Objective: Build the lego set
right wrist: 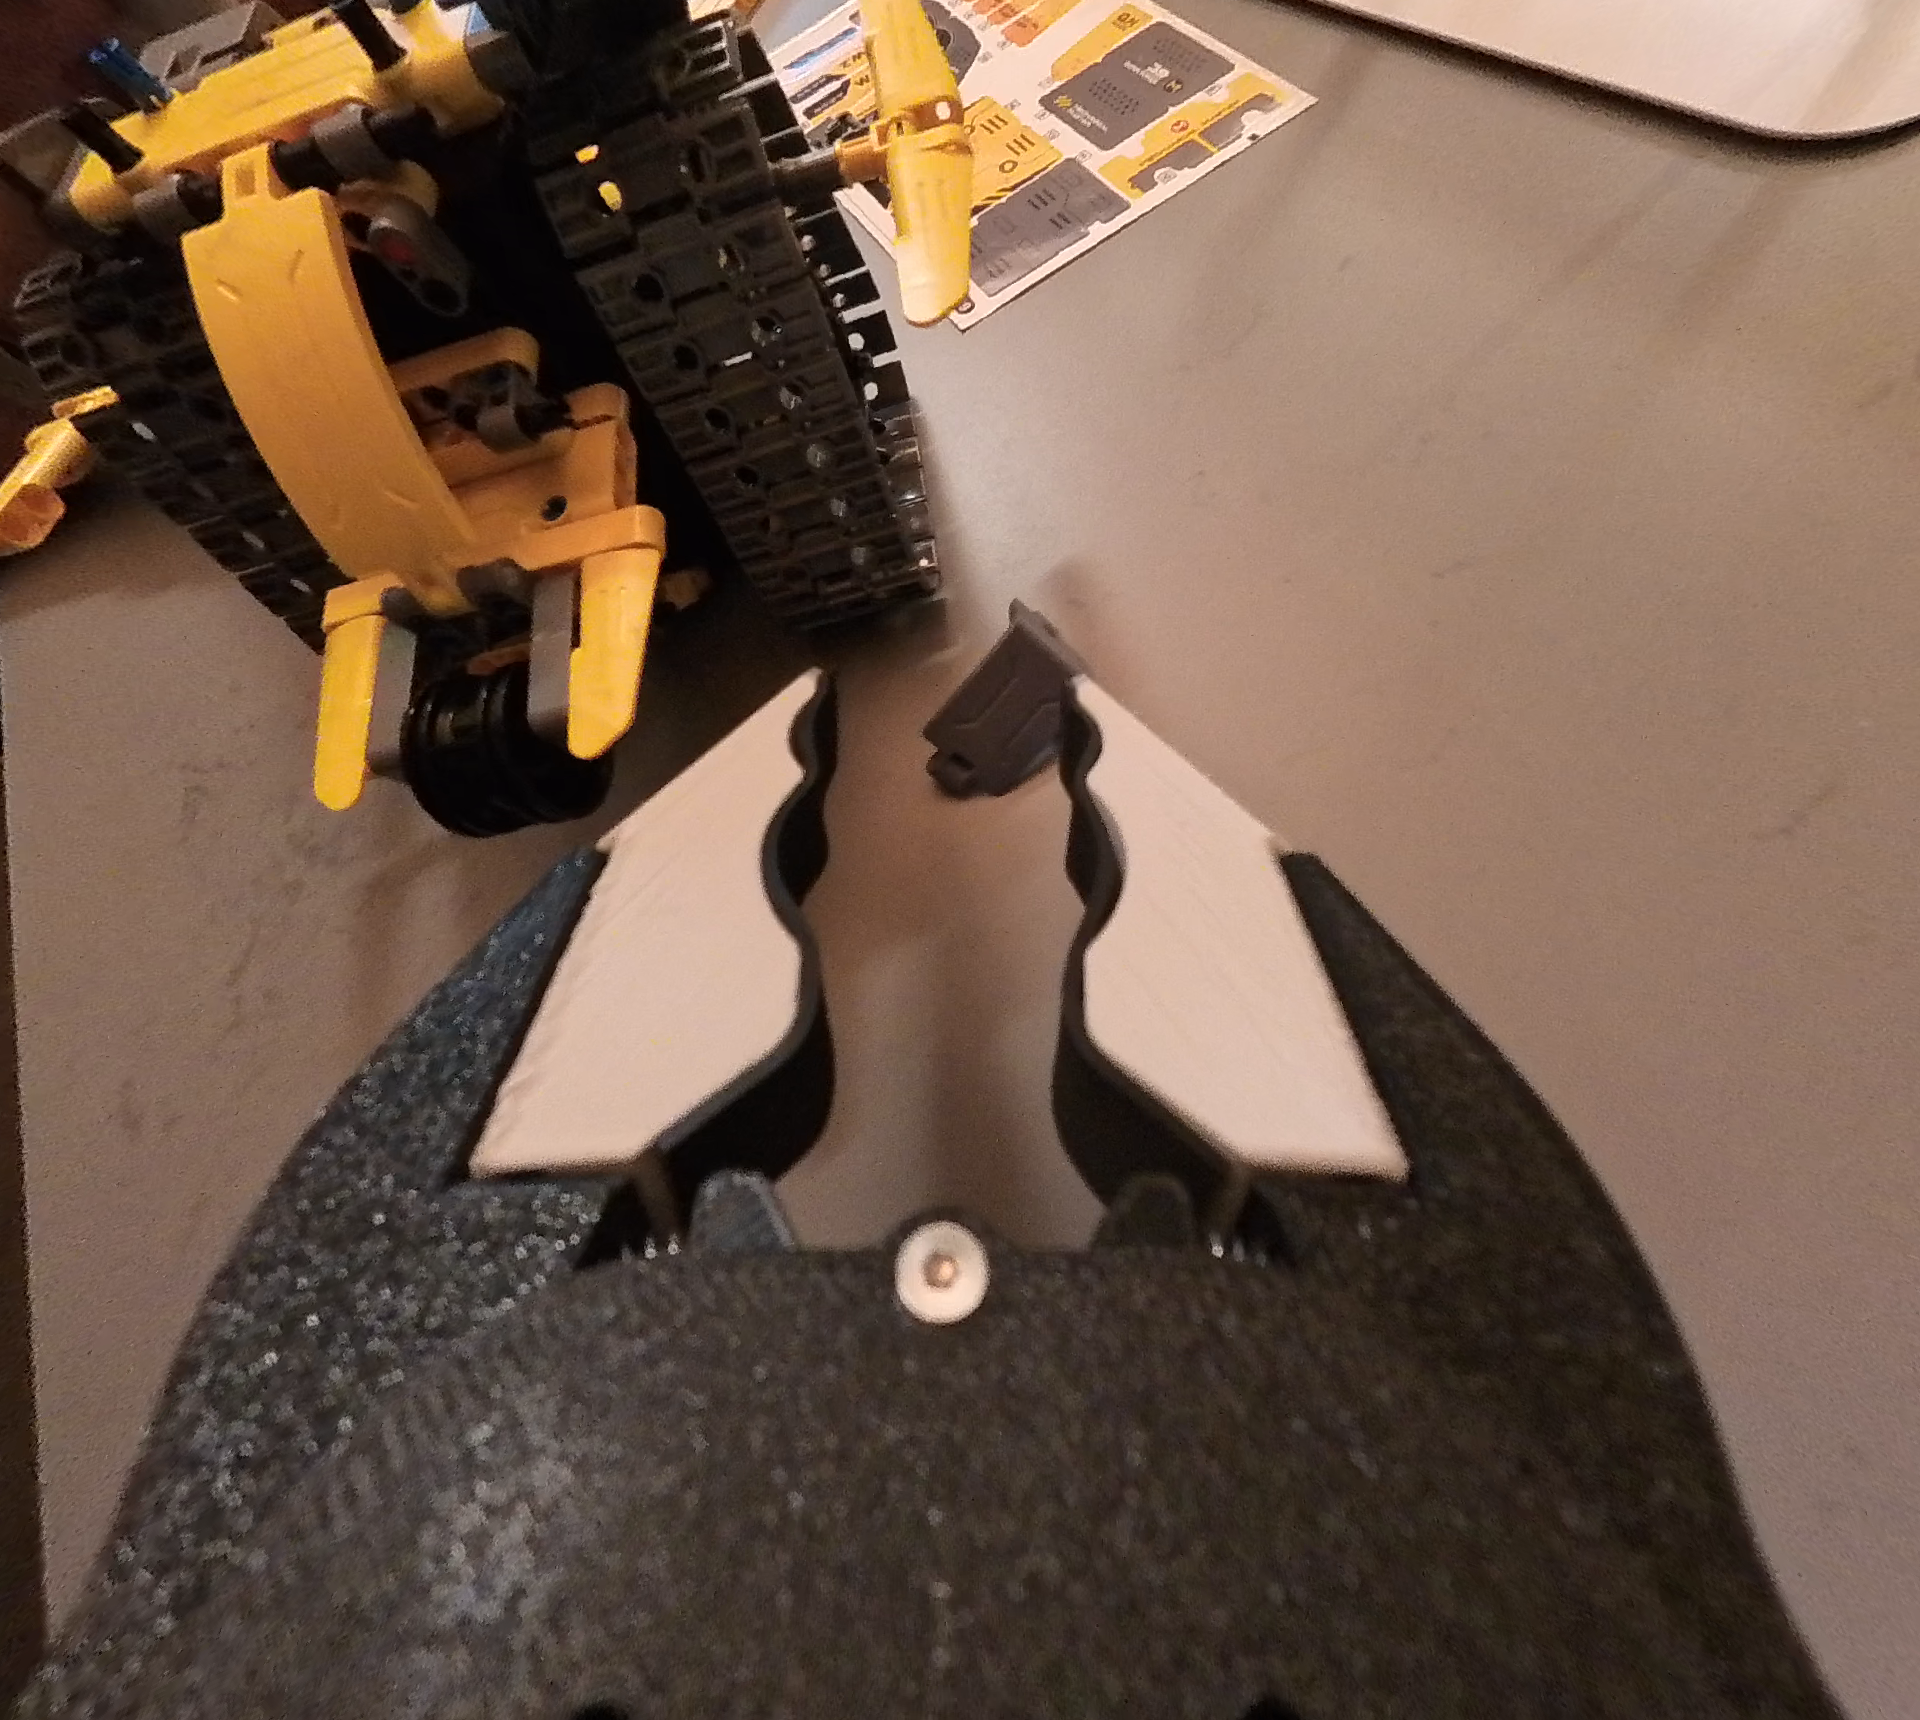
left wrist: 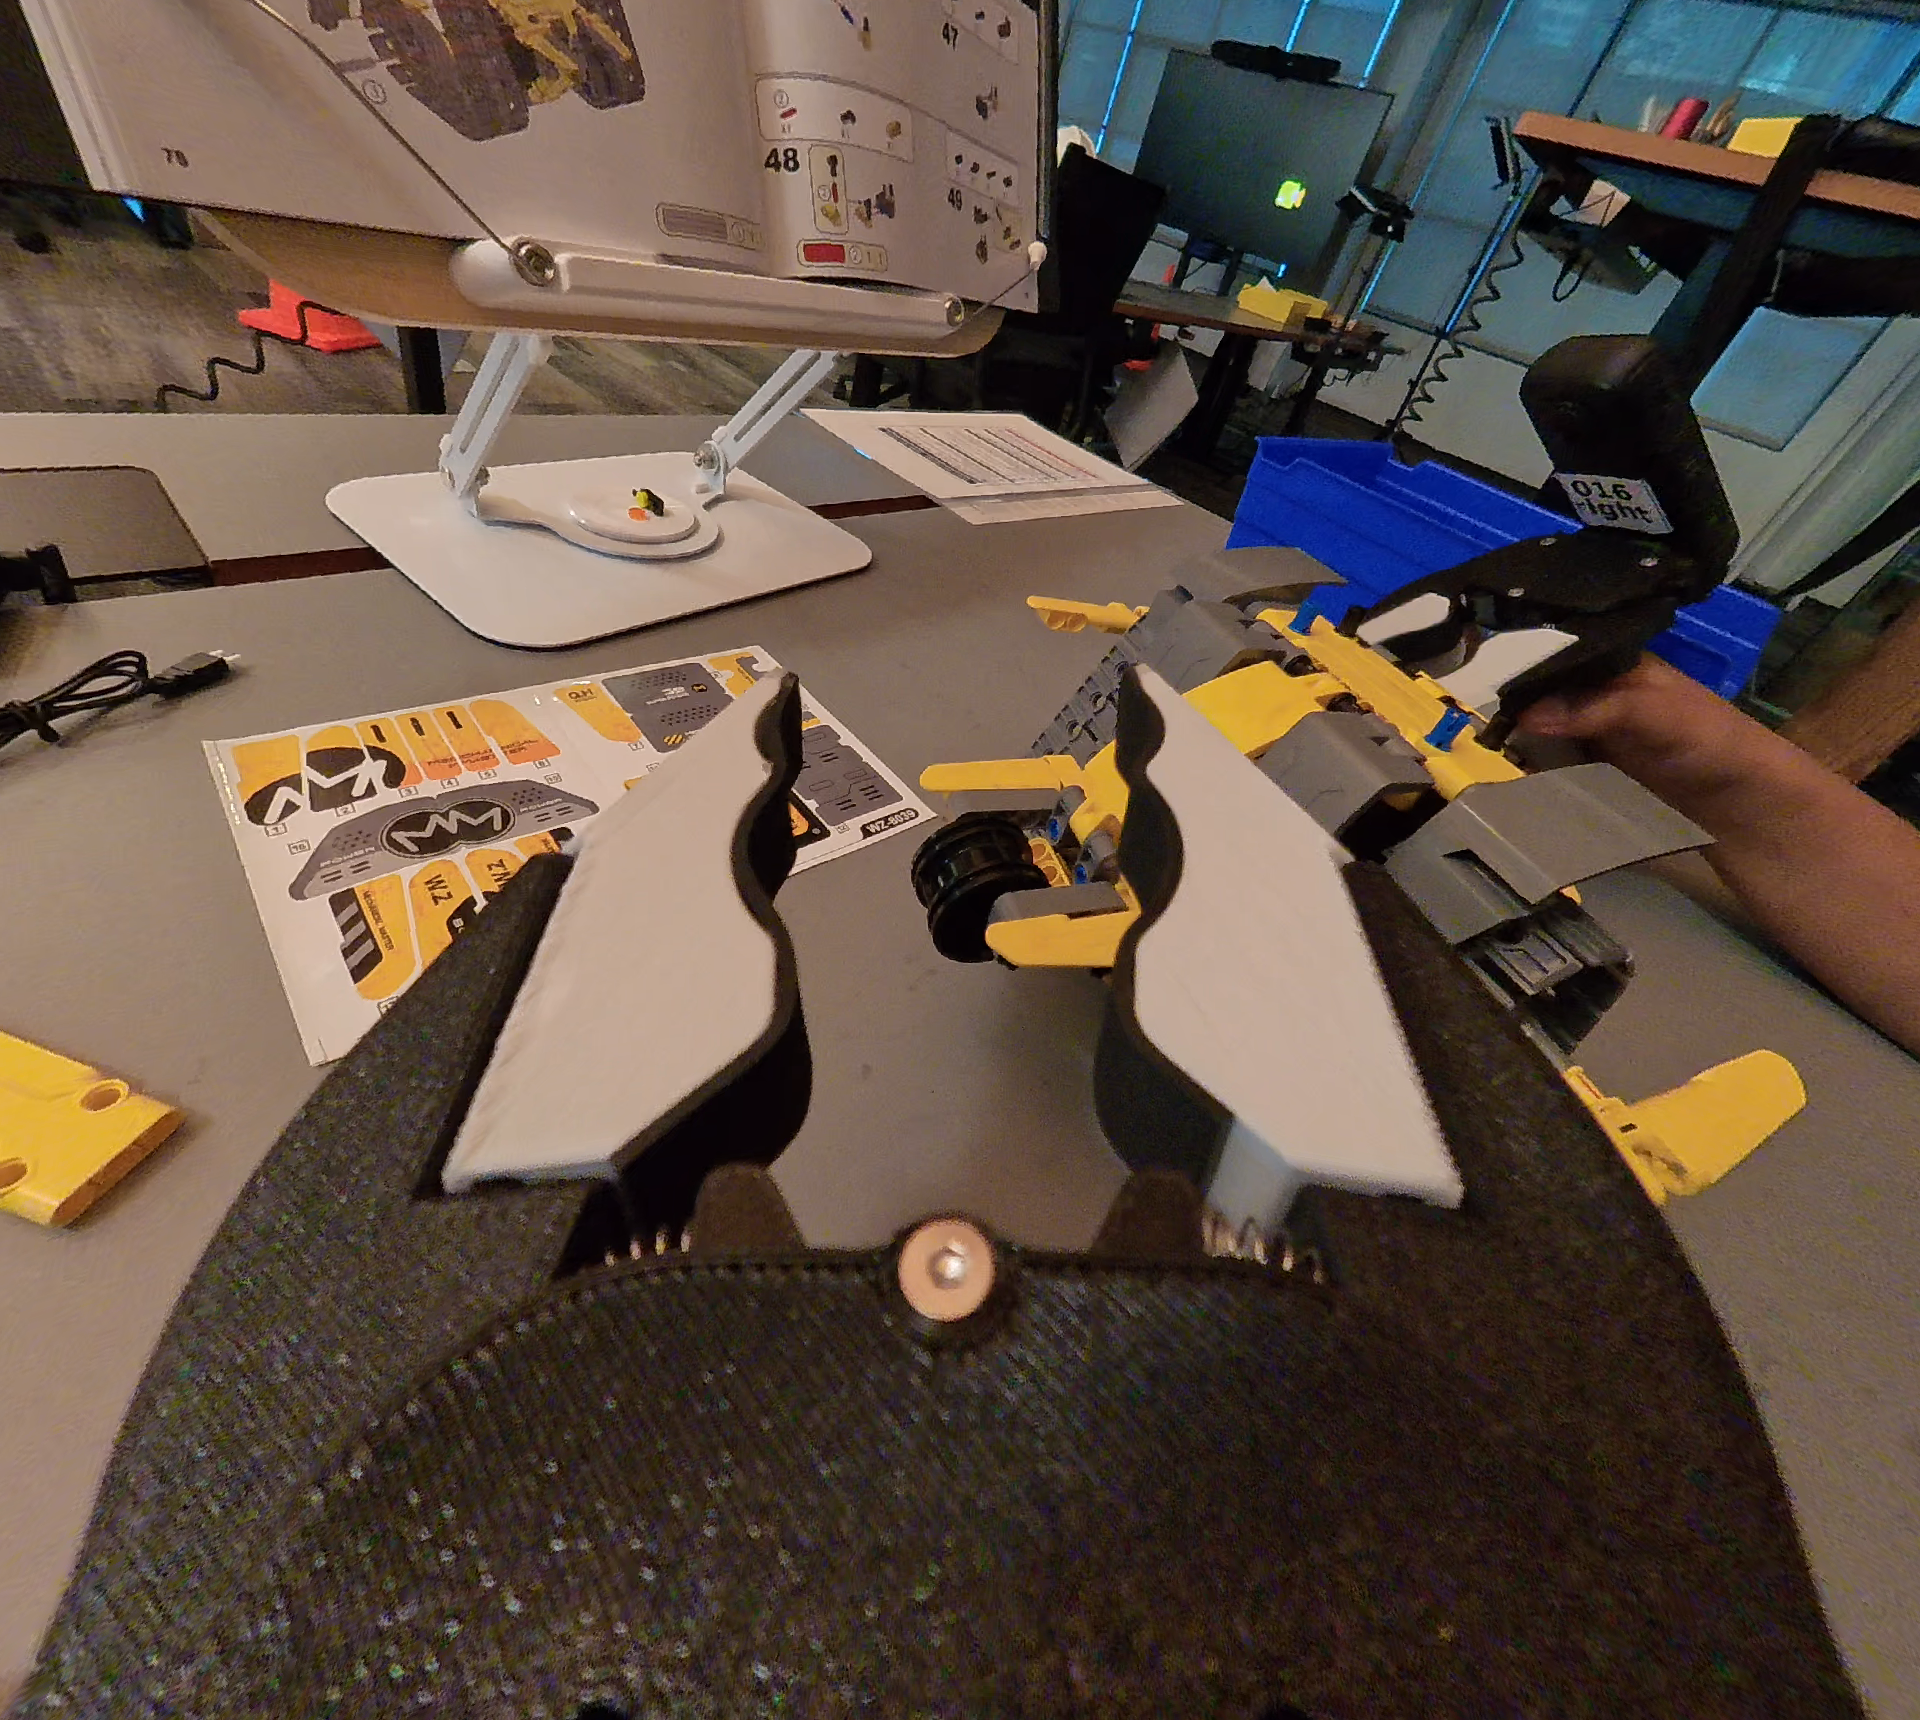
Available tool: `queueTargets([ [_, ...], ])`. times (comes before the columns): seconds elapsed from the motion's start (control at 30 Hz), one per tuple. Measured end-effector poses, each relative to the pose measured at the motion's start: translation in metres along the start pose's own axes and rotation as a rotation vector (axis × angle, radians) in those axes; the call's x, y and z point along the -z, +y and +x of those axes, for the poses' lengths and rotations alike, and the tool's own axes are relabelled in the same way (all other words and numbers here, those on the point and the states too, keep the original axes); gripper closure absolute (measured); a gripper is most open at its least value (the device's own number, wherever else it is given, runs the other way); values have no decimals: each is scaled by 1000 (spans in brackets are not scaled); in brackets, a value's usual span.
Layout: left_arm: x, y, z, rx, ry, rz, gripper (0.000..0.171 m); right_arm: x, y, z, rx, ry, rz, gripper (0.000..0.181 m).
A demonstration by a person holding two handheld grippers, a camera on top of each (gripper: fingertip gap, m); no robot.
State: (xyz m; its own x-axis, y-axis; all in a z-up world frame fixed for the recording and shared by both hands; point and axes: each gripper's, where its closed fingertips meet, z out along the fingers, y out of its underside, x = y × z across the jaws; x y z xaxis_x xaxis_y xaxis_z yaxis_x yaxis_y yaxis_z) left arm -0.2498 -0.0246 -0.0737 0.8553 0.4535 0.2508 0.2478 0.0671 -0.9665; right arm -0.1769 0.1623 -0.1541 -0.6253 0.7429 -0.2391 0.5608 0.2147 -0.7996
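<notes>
A yellow, grey and black tracked brick model (right wrist: pixel 416 268) stands on the grey table (right wrist: pixel 1455 631). My right gripper (right wrist: pixel 951 694) is open just in front of its right track. A small dark grey brick piece (right wrist: pixel 1003 720) sits against the inner tip of the right finger (right wrist: pixel 1174 891), clear of the left one. My left gripper (left wrist: pixel 961 704) is open and empty, low over the table. The model (left wrist: pixel 1299 766) is just right of it, with its black wheel (left wrist: pixel 966 881) near the right fingertip. A hand (left wrist: pixel 1621 735) holds the right gripper's black handle (left wrist: pixel 1621 444) beyond the model.
A sticker sheet (left wrist: pixel 468 808) lies left of the model. Behind it, a white stand (left wrist: pixel 603 548) holds an open instruction book (left wrist: pixel 520 29). A yellow panel (left wrist: pixel 62 1140) lies at the left edge, a black cable (left wrist: pixel 94 694) farther back, and a blue bin (left wrist: pixel 1392 507) at the back right. Spacing between my two grippers at the tips: around 20 cm.
</notes>
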Motion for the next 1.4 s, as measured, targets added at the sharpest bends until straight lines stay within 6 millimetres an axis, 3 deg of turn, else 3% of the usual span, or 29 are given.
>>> queueTargets([
  [0.5, -2, 5, -6, 4, -17, -15, 113, -5, 13, -3, -8, 10, -89, 138],
  [0.73, -2, 5, -4, 0, -14, -15, 113, 1, 6, 4, -11, 46, -51, 138],
  [0.9, -2, 4, -3, -1, -12, -14, 113, -1, 17, 6, -62, 34, -103, 138],
  [1.1, -2, 5, -3, -2, -11, -17, 113, -11, 34, -8, -45, -26, -199, 136],
  [1.23, -2, 6, -2, -3, -11, -18, 113, -10, 22, -36, -80, -194, -139, 139],
  [1.4, -3, 6, -2, -1, -8, -22, 112, -4, 12, -22, 46, -84, -88, 141],
])
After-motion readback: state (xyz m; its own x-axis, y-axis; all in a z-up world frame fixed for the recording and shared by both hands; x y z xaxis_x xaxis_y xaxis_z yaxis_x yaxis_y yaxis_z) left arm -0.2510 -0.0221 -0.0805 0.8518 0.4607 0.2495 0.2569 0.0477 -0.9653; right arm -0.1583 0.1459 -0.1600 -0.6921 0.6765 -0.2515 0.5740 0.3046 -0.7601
